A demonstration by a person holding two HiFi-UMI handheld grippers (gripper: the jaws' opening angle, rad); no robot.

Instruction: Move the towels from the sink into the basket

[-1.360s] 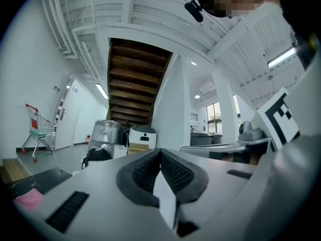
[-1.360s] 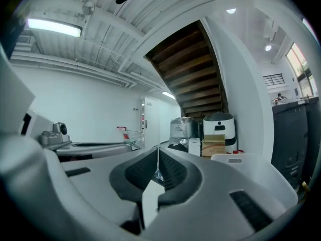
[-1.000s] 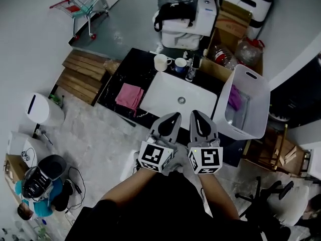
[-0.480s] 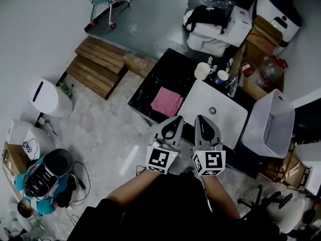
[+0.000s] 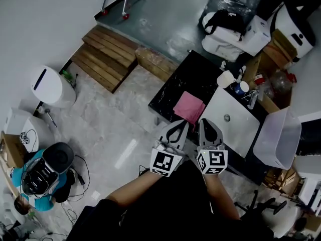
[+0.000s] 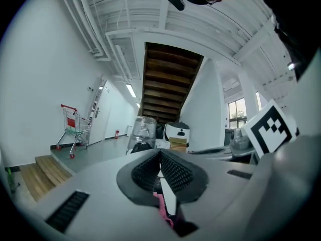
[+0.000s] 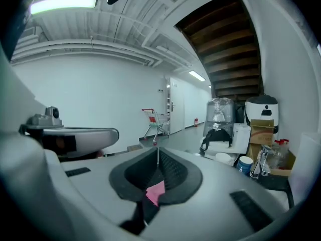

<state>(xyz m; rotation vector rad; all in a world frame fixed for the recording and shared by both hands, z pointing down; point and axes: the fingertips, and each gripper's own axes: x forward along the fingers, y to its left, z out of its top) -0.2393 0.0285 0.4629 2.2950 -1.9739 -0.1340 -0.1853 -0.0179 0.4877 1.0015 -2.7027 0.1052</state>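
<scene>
On the black counter [image 5: 200, 74], just beside the white sink [image 5: 239, 134], 1 pink towel [image 5: 189, 108] is lying folded in the head view. The sink is showing only its drain and no cloth, so nothing seems to be waiting in it. The towel on the counter is looking like the piece left to move. The white basket [image 5: 275, 134] is standing on the far side of the sink from the towel, and its inside is too washed out to tell whether any towel is lying there. The left gripper [image 5: 179, 124] and the right gripper [image 5: 205, 123] are hovering side by side, their tips near the towel's edge and the sink's corner, touching neither as far as I can see.

In the left gripper view, the 2 ribbed pads are pressing together at the tip with nothing between them. A pink sliver [image 6: 161, 207] is showing through the gap lower down; I am judging it to be the towel seen beyond, not something gripped.

In the right gripper view, the jaws are likewise pressing together and pinching nothing, and a pink patch [image 7: 155, 192] is showing through the same lower gap. Both grippers would need to be opening before any pickup.
</scene>
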